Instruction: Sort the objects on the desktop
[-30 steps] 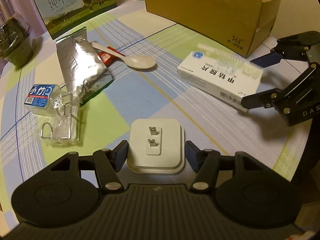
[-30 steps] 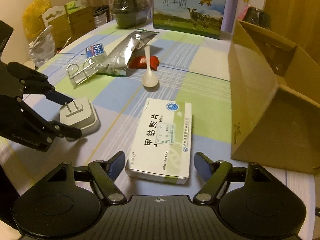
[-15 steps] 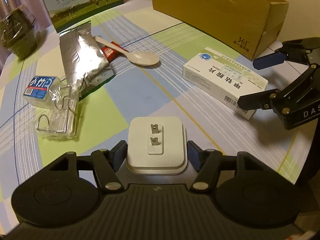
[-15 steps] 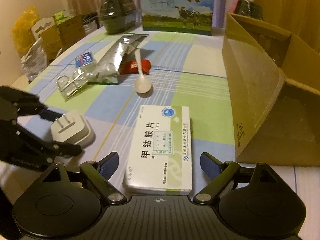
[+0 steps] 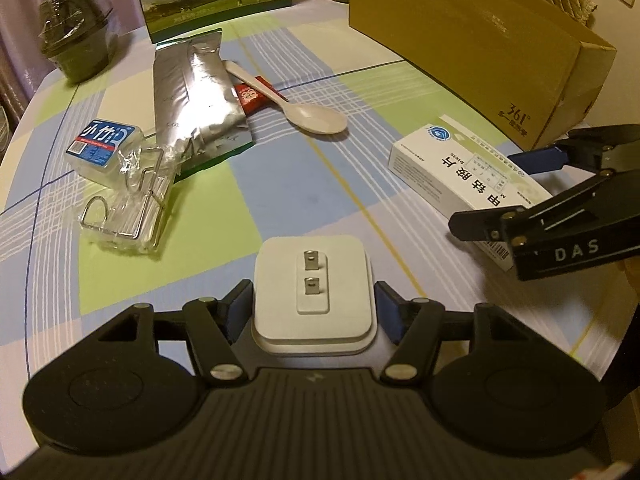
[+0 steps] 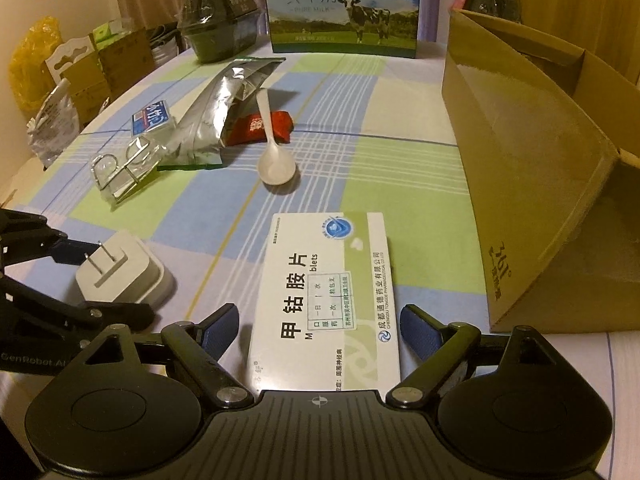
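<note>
Our left tool point(image 5: 314, 312) sits low over the desk point(image 5: 304, 196) with the white plug adapter point(image 5: 314, 288) between its blue pads; the pads stand right at the adapter's two sides, but we cannot tell whether they press on it. The adapter rests on the checked cloth with its two metal prongs pointing up. Our right tool point(image 6: 320, 326) straddles the near end of the white medicine box point(image 6: 326, 300). Its jaws are apart, and a sliver of cloth shows between each pad and the box, so it is not gripped. The box lies flat with its printed face up, its length running away from the right camera.

Seen from the right wrist, the left tool point(image 6: 76, 280) brackets the adapter point(image 6: 120, 274) at the lower left, and the adapter lies to the left of the medicine box, apart from it. To the right of the box stands the open cardboard box point(image 6: 532, 208), near but not touching.

Farther back we see a white plastic spoon point(image 6: 276, 164) whose handle lies across a red packet point(image 6: 262, 128). Beside them are a crumpled silver foil pouch point(image 6: 212, 120), a clear pack holding wire hooks point(image 6: 124, 170) and a small blue-labelled box point(image 6: 154, 118). A milk carton case point(image 6: 344, 8) stands at the far edge of the desk.
</note>
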